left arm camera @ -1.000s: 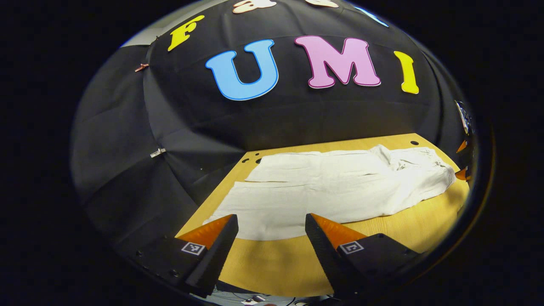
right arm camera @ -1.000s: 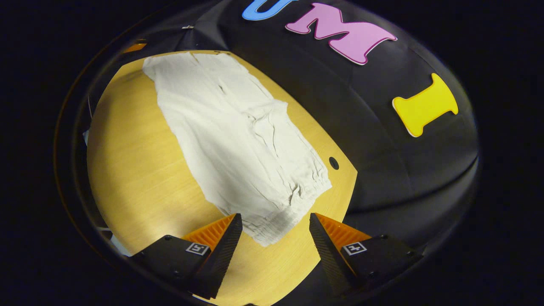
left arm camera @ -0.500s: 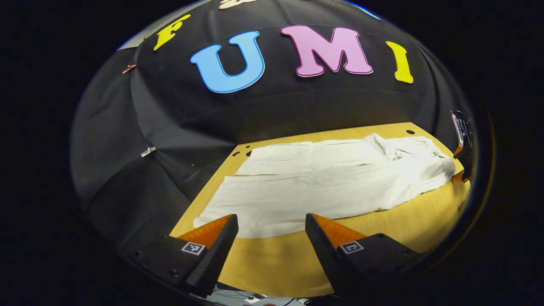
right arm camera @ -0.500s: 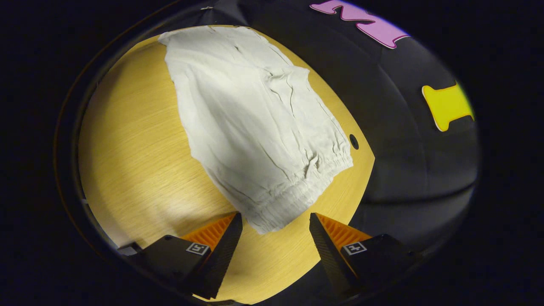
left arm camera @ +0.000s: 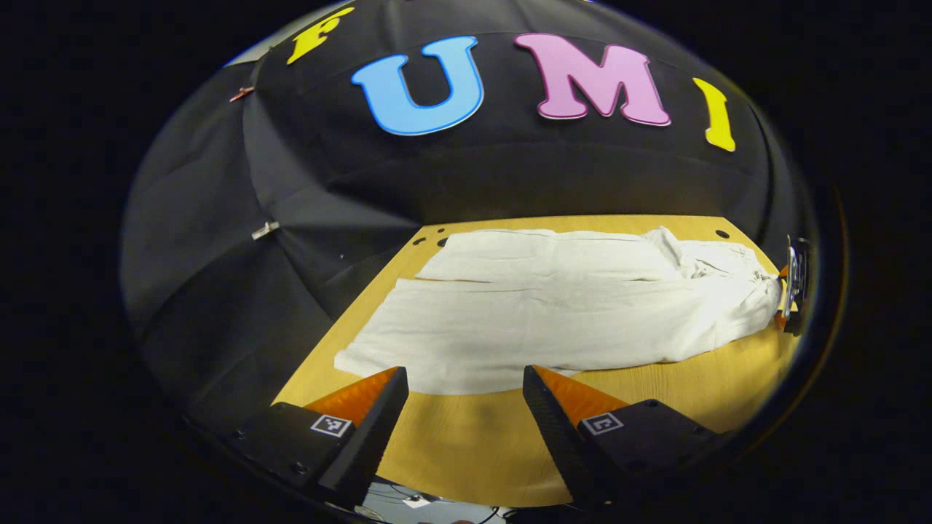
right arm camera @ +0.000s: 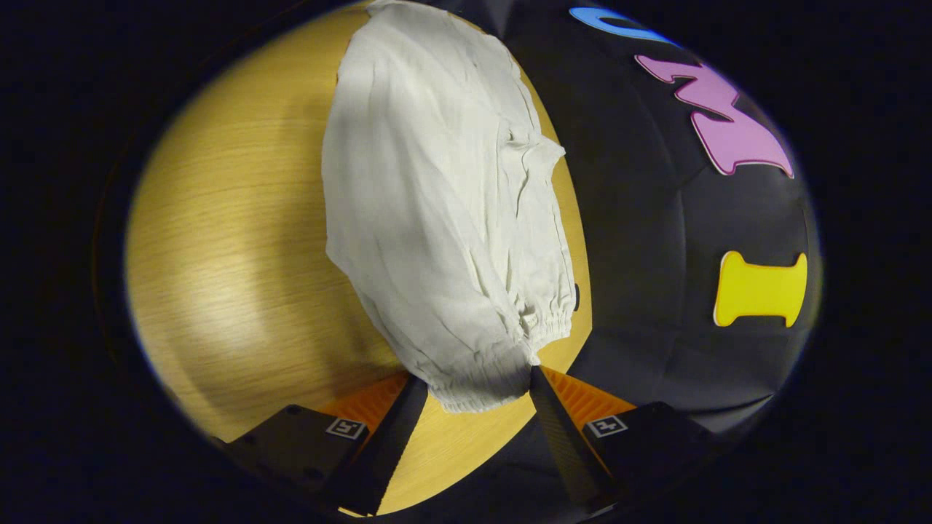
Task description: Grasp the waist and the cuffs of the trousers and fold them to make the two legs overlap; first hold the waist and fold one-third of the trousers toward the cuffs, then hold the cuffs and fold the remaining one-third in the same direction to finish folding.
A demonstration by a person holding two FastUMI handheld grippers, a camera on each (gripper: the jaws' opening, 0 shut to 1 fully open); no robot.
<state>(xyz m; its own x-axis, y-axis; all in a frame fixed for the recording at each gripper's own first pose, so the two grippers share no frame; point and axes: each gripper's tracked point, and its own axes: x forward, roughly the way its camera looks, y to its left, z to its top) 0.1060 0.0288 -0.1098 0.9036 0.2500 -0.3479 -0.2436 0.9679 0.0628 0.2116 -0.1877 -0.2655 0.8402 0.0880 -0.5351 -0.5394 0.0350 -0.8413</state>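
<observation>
White cloth trousers [left arm camera: 575, 309] lie flat along a wooden table [left arm camera: 466, 444], the two legs side by side and not yet overlapped. In the left gripper view the cuffs are at the near left and the elastic waist [right arm camera: 495, 378] is at the far right.

Left gripper [left arm camera: 463, 380]: held low over the table's near edge, pointing across the table, jaws wide apart. The cuff edge of the nearer leg lies between the fingertips and just ahead of them; whether they touch the cloth cannot be told.

Right gripper [right arm camera: 473, 382]: tilted down over the waist end, jaws wide apart. The gathered waistband sits between the two fingers, reaching both inner faces, but no pinch is evident. In the left gripper view this gripper appears at the far right edge, against the waist.

Change from one second ago: the right gripper has closed in on the waist, which then lay ahead of its fingertips. The left gripper's position has shifted only slightly. The trousers' layout is unchanged.
</observation>
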